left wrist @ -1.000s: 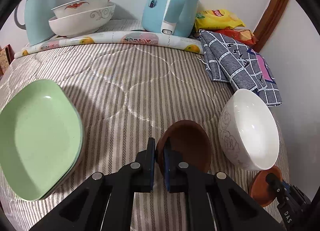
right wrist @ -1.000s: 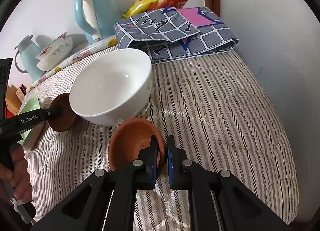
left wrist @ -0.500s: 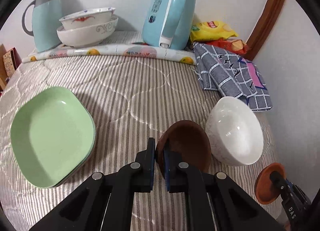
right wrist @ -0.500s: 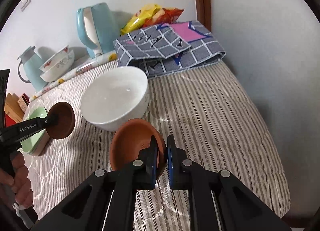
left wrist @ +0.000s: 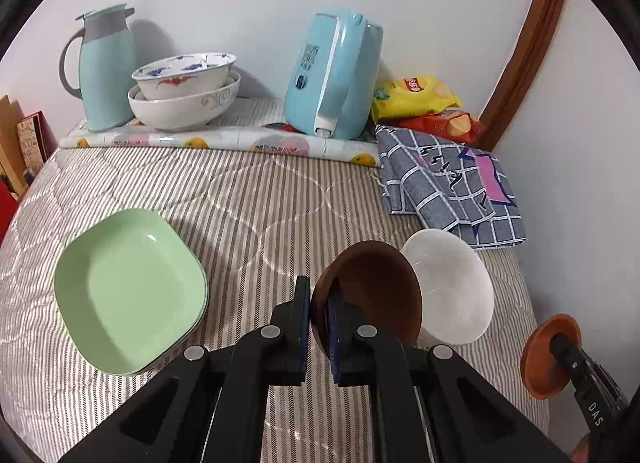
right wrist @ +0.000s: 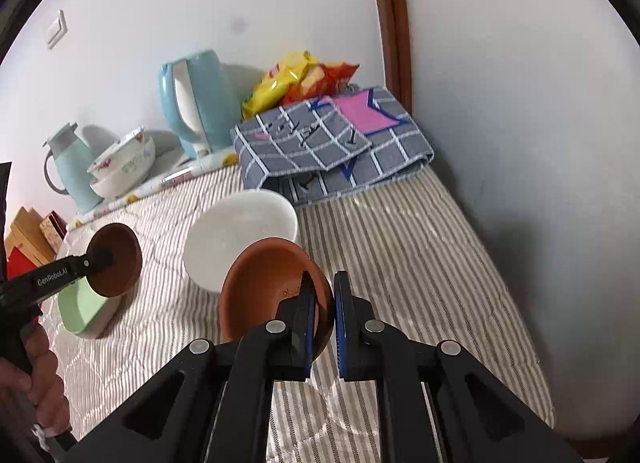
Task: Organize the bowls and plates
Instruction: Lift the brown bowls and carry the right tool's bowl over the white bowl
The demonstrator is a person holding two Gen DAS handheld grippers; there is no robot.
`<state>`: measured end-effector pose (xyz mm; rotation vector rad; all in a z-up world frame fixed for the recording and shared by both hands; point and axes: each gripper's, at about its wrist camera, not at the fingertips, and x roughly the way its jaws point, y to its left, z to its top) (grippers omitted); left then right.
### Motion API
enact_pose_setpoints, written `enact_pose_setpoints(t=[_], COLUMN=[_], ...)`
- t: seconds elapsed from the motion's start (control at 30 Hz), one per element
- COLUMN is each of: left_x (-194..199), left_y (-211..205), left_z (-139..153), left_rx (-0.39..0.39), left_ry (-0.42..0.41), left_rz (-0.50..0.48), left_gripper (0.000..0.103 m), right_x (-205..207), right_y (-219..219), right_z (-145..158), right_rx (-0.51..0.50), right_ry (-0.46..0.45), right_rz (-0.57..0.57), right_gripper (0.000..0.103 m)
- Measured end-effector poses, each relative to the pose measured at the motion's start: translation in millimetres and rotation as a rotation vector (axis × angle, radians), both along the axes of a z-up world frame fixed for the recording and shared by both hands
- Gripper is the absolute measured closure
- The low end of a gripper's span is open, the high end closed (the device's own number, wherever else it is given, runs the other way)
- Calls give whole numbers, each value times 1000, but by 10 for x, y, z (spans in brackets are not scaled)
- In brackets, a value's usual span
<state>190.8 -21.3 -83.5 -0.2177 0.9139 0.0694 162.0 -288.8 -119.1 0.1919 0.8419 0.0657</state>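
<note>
Your left tongs [left wrist: 318, 309] are clamped on the rim of a dark brown dish [left wrist: 372, 295], holding it tilted on edge above the striped quilt [left wrist: 248, 199]. Your right tongs [right wrist: 323, 313] pinch the rim of a terracotta dish [right wrist: 264, 283] the same way, also lifted off the quilt.

Between the two dishes, a little farther out, a white bowl [left wrist: 452, 291] sits upright on the quilt; in the left wrist view the dark brown dish overlaps its left side, and in the right wrist view the terracotta dish covers its near edge. Whether either dish touches the bowl cannot be told.

To the left, well apart from the white bowl, lie the stacked green plates [left wrist: 128, 291].

Along the far wall, two patterned bowls [left wrist: 184, 95] are nested, just beside a pale blue jug [left wrist: 104, 67] on their left. A blue kettle [left wrist: 332, 75] stands to their right on a fruit-print mat [left wrist: 224, 141]. Farther right lie snack bags [left wrist: 416, 97] and a folded grey checked cloth [left wrist: 452, 187] near the wooden door frame [left wrist: 520, 59].
</note>
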Motion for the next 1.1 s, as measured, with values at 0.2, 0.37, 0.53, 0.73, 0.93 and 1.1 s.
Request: enact_pose_setpoints(t=[0.2,0.37,0.53,0.73,0.93,1.1], left_x=[13,81,131,226,328,393], left_y=[-55,-74,-49,1,59,123], left_z=[108,142,159,148,136,144], left_rx=[4,4,-5,-23,-33,-32], left_ry=[-19,-20,-24,-20,-15,-19], left_rz=[-6,-9,-8,-9,-16,-12], left_gripper=[95,95,95,95,95,95], right_x=[58,151,256,388,524,621], right_y=[33,101,149,266,414,477], right_z=[159,231,256,272,243,167], right_rx=[18,20,23,21,17,10], right_ry=[-37,-48,-52,-55,-46,-26], right_rz=[6,19,23,37,61,73], right_gripper=[94,94,94,94,94,94])
